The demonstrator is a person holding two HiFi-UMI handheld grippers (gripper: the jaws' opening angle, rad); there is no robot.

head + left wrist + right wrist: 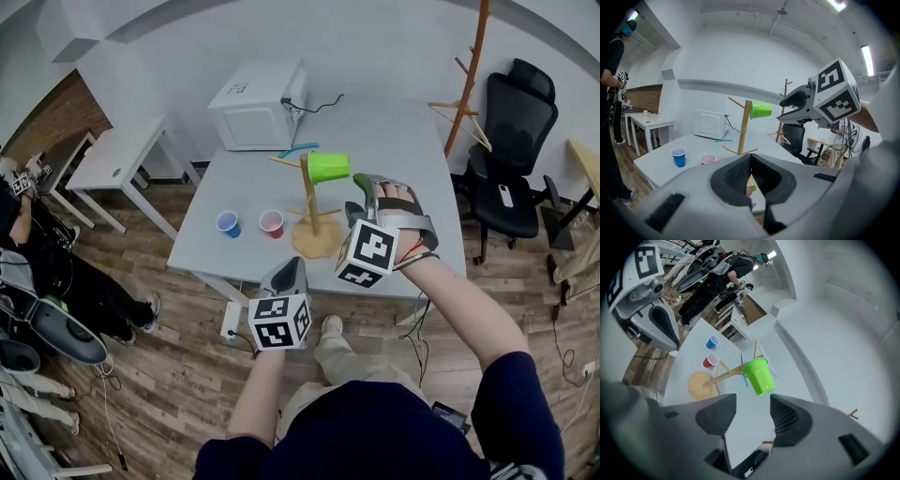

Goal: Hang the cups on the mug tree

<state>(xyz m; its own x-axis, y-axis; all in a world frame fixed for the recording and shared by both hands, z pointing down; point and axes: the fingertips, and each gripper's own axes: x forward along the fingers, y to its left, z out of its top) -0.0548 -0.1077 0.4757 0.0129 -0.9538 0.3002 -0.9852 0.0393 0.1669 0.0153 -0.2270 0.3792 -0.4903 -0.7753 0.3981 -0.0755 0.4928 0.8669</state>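
A wooden mug tree [309, 202] stands mid-table, and a green cup [328, 167] hangs tipped on one of its top pegs. On the table to its left are a blue cup [227, 223] and a red cup [271, 223]. My right gripper [361, 192] is open just right of the green cup. In the right gripper view the green cup [759, 376] lies a little beyond the right gripper [753, 404], clear of both pads. My left gripper [286, 277] is shut and empty over the table's front edge. In the left gripper view its jaws [751, 176] point at the tree [744, 126].
A white boxy appliance [258, 105] and a teal item [298, 148] sit at the back of the grey table [412, 141]. A black office chair [511, 141] and a wooden coat stand [469, 84] are to the right. A white side table [117, 155] and a person [37, 272] are on the left.
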